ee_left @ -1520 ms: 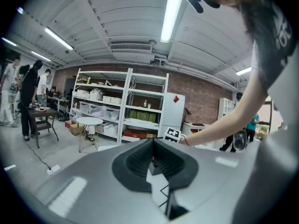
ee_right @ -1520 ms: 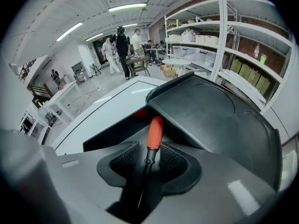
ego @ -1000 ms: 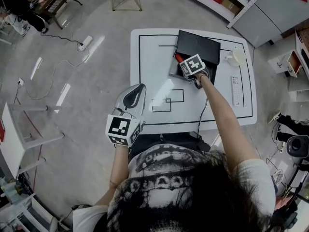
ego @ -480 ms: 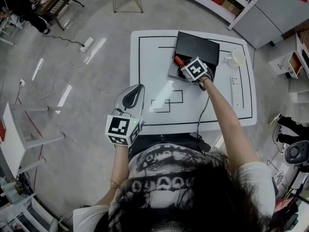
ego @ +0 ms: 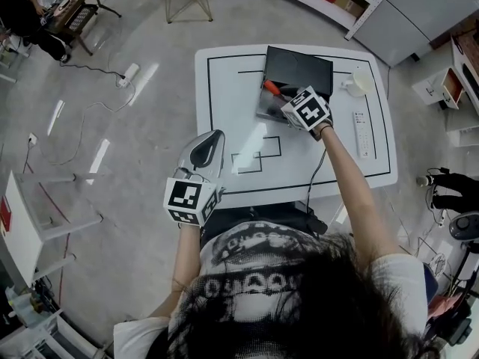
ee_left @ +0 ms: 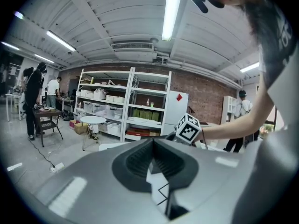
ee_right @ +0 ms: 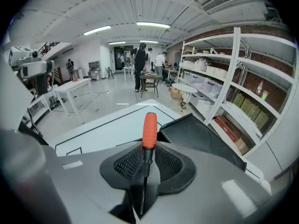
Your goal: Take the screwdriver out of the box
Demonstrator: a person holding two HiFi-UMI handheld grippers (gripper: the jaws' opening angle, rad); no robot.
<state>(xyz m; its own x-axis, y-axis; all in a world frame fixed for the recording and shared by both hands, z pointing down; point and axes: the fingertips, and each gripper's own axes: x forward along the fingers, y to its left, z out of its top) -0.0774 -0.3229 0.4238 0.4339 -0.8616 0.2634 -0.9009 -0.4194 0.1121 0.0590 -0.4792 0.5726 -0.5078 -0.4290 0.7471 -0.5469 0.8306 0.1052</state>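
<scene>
My right gripper (ego: 283, 97) is shut on a screwdriver (ee_right: 149, 129) with an orange handle. Its jaws clamp the dark shaft, and the handle juts out ahead of them. In the head view the orange handle (ego: 271, 88) hangs above the left part of the open black box (ego: 299, 72) at the far side of the white table (ego: 232, 96). The box (ee_right: 201, 136) lies below and to the right of the handle in the right gripper view. My left gripper (ego: 205, 149) hovers over the table's near edge with its jaws (ee_left: 154, 164) together and nothing in them.
A white cup (ego: 361, 83) and a long white remote (ego: 362, 133) lie on the table's right side. Black outlines (ego: 258, 154) are drawn on the tabletop. Shelving stands beyond the table. A power strip with its cable (ego: 124, 74) lies on the floor at left.
My right gripper has risen from the box with the screwdriver in its jaws and rolled a little. The left gripper has stayed where it was.
</scene>
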